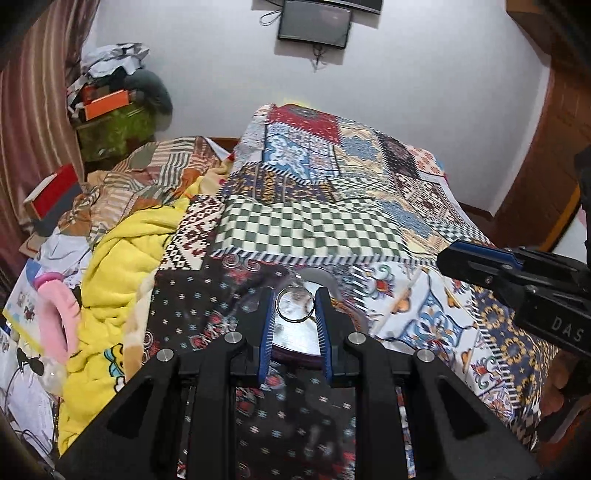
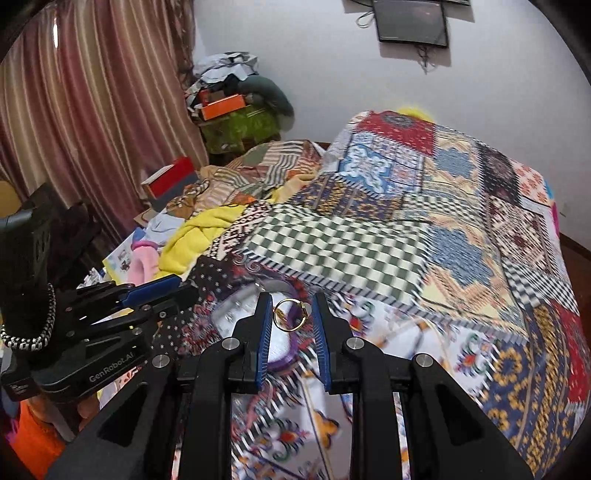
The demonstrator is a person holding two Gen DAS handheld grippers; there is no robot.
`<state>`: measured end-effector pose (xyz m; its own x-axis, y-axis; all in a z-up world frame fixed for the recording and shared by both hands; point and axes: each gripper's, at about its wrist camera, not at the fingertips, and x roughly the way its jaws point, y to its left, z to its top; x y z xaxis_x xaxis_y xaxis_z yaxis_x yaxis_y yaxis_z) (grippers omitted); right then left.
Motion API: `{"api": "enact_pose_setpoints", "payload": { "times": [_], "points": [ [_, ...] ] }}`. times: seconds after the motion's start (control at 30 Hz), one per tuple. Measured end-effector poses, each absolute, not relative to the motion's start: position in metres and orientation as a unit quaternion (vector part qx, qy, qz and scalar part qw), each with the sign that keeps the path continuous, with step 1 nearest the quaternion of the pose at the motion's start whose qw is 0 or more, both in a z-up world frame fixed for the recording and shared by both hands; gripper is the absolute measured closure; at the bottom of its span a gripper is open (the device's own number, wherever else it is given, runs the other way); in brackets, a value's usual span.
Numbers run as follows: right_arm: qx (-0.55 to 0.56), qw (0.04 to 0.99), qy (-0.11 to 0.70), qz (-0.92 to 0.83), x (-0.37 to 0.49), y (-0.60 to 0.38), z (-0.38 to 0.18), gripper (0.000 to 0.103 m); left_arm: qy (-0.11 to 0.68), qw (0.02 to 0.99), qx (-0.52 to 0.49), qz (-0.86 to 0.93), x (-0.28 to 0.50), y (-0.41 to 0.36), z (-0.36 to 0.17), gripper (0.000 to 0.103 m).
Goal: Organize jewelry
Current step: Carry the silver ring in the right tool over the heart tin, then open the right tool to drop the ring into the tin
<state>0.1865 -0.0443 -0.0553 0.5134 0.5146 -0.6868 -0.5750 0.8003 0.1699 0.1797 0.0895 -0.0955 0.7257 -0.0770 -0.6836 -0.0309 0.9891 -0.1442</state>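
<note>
My left gripper [image 1: 294,291] is shut on a thin silver ring [image 1: 291,319], which stands upright between the blue pads. Below it a shiny tray with a purple rim [image 1: 295,356] lies on the patchwork bedspread [image 1: 314,236]. My right gripper [image 2: 291,297] is shut on a gold ring [image 2: 303,309] with a small flat top, held just above the same tray [image 2: 240,314]. In the left wrist view the right gripper [image 1: 445,256] comes in from the right. In the right wrist view the left gripper [image 2: 173,284] sits to the left, a hand with a beaded bracelet [image 2: 29,339] behind it.
A yellow blanket [image 1: 122,258], a pink soft item [image 1: 59,317] and papers crowd the bed's left side. A red box [image 1: 51,192] and a pile of clutter [image 1: 114,107] stand by the striped curtain [image 2: 81,110]. A dark screen [image 1: 314,22] hangs on the white wall.
</note>
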Motion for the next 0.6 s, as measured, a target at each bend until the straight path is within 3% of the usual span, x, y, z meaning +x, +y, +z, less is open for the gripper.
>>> {"api": "enact_pose_setpoints", "payload": {
  "times": [0.6],
  "points": [
    [-0.038,0.831,0.446,0.331,0.214,-0.011,-0.108,0.083,0.419,0.904,-0.081,-0.043,0.203,0.088,-0.149,0.082]
  ]
}}
